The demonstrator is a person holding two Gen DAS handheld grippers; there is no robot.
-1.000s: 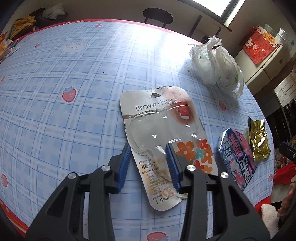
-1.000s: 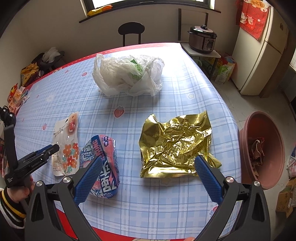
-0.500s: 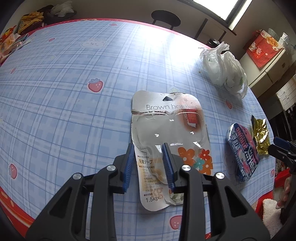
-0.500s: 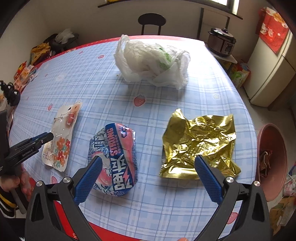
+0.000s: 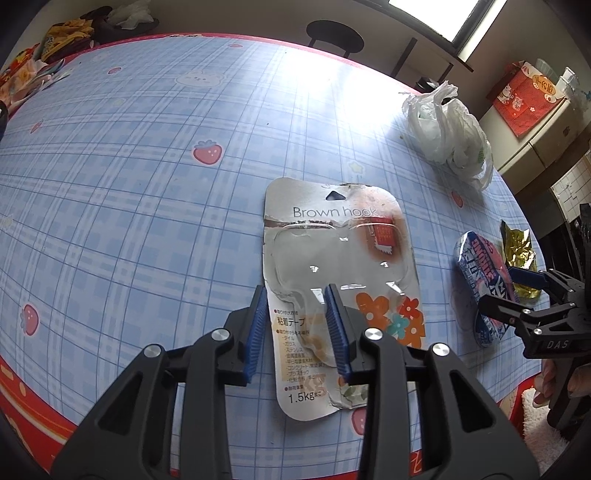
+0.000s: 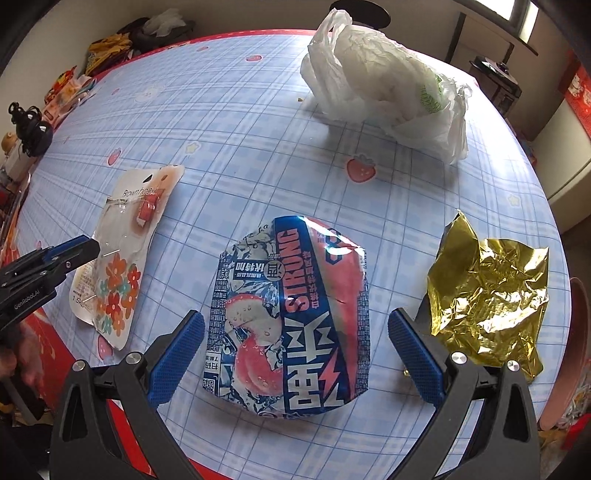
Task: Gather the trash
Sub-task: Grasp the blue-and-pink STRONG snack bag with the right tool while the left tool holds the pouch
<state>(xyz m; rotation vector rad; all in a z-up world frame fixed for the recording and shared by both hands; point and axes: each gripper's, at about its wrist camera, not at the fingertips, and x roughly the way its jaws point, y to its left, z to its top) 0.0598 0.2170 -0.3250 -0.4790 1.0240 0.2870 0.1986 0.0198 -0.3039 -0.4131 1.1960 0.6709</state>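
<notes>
A lived-in home dining room: the round surface (image 6: 258,122) wears a strawberry-print plaid oilcloth, a dark stool (image 5: 334,37) stands at the top, a fridge (image 5: 546,136) with a red cloth (image 5: 526,98) sits upper right, bright window (image 5: 432,16) above.

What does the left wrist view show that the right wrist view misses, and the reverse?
Only left wrist: the hook pack's print readable, with the left fingers astride its lower part. Only right wrist: the pink basin beside the table, and the right fingers wide around the blue wrapper. Both: pack, wrapper, gold foil, white bag.
</notes>
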